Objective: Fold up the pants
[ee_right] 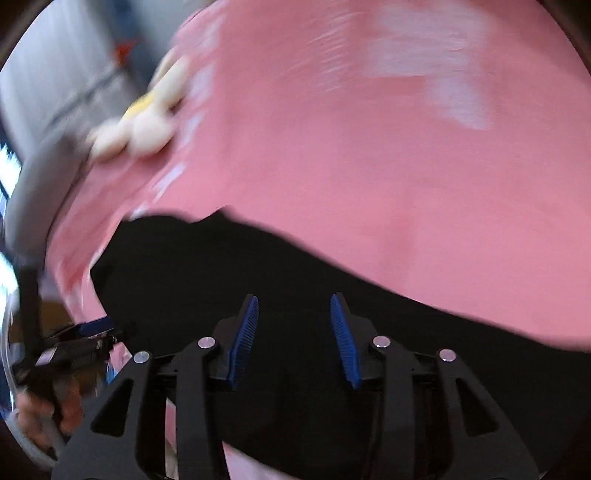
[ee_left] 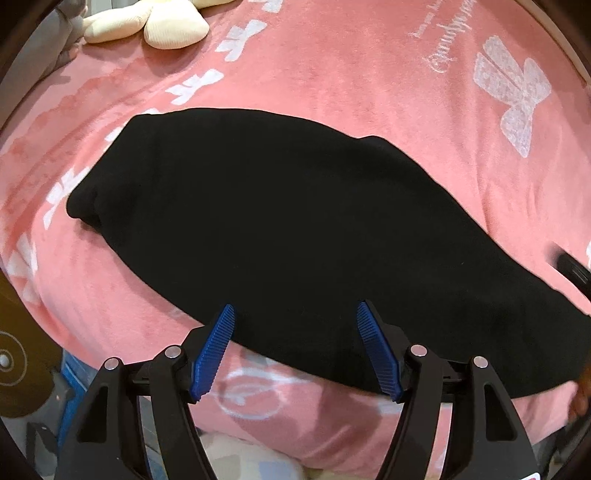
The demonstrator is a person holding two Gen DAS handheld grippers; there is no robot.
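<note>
Black pants (ee_left: 295, 236) lie in a long folded band on a pink blanket (ee_left: 369, 74). My left gripper (ee_left: 295, 314) is open and empty, just above the near edge of the pants, its blue pads (ee_left: 214, 350) spread wide. The right wrist view is blurred by motion. My right gripper (ee_right: 293, 306) is open and empty over the pants (ee_right: 258, 277). The left gripper (ee_right: 85, 339) and the hand holding it show at the far left of that view. A dark part of the right gripper (ee_left: 570, 269) shows at the right edge of the left wrist view.
A cream plush toy (ee_left: 155, 26) lies at the far left of the blanket, and shows blurred in the right wrist view (ee_right: 140, 125). The blanket has white bow prints (ee_left: 513, 92). The bed's near edge drops off below the left gripper (ee_left: 240, 454).
</note>
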